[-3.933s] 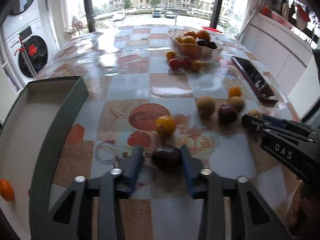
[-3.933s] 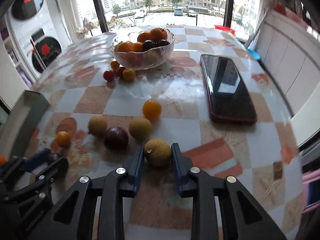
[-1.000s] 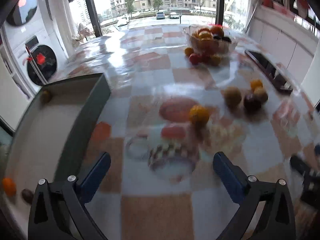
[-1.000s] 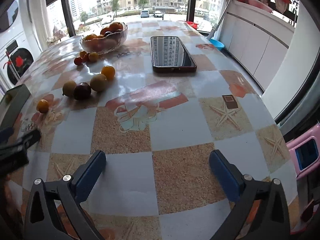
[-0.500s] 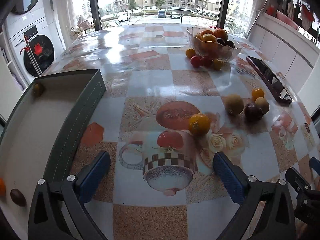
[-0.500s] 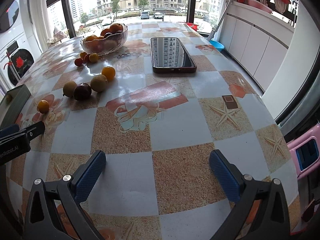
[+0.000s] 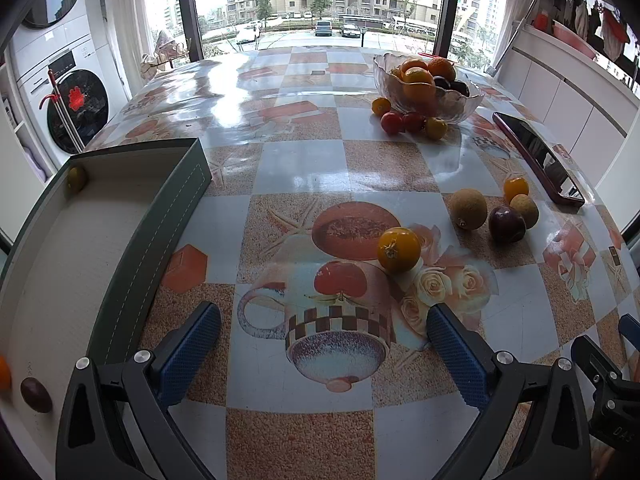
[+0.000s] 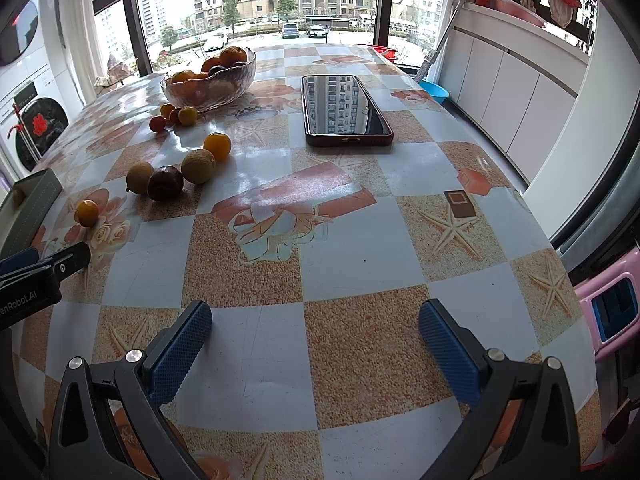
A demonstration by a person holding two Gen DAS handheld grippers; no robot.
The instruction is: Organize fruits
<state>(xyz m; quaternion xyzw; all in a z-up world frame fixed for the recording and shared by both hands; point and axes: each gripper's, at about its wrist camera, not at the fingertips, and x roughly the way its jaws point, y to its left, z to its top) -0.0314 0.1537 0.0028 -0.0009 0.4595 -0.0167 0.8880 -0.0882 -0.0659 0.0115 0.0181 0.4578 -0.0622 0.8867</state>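
My left gripper (image 7: pixel 322 330) is open and empty above the tablecloth. An orange-yellow fruit (image 7: pixel 399 249) lies just ahead of it, to the right. Further right lie a tan fruit (image 7: pixel 468 208), a dark purple fruit (image 7: pixel 507 224), a pale fruit (image 7: pixel 524 205) and a small orange one (image 7: pixel 515 188). The green tray (image 7: pixel 156 224) at left holds a dark fruit (image 7: pixel 36 395), an orange fruit (image 7: pixel 3 372) and a yellowish one (image 7: pixel 77 178). My right gripper (image 8: pixel 314 330) is open and empty over bare table; the loose fruits (image 8: pixel 165 188) lie far left of it.
A glass bowl (image 7: pixel 426 92) full of fruit stands at the back, with several small fruits (image 7: pixel 402 121) beside it. A phone (image 8: pixel 345 105) in a dark red case lies on the table. The table edge runs along the right. A washing machine (image 7: pixel 76 110) stands at left.
Both grippers held fruits 3.9 s ago; now both are open and empty, and the tray holds more fruit. Over the last second the left view steadied and the right gripper barely moved.
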